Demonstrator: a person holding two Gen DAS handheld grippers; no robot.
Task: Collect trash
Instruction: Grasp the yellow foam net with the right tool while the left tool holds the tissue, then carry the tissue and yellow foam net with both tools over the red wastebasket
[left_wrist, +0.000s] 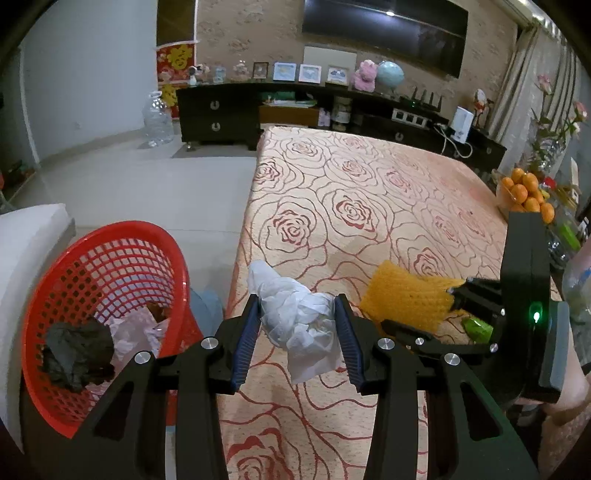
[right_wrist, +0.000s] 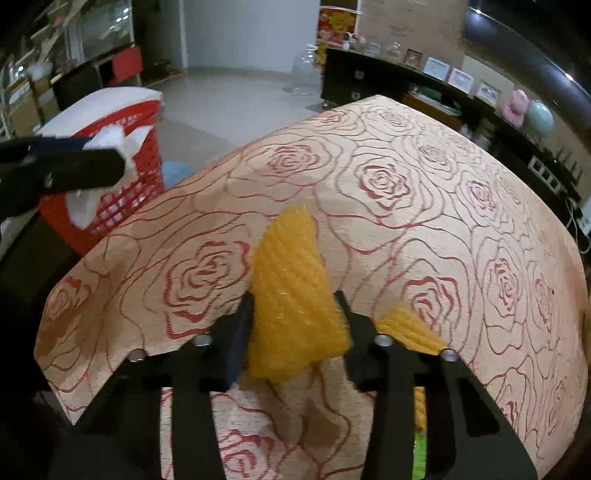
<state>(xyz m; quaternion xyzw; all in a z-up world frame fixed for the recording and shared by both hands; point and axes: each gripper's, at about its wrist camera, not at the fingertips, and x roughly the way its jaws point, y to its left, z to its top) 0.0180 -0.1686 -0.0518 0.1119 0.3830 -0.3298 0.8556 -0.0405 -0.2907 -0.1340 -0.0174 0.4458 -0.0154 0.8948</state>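
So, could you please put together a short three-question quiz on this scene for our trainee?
1. True or false: the left tongs are shut on a crumpled white tissue.
2. What do the right tongs grip?
A. a green wrapper
B. a yellow foam net
C. an orange
3. Fill in: the red basket stands beside the table and already holds a dark crumpled wad and some pale ____.

Key: 1 true; 2 B; 3 paper.

Black fingers (left_wrist: 347, 332) with blue ribbed pads (left_wrist: 245, 339), silver screws (left_wrist: 209, 343).
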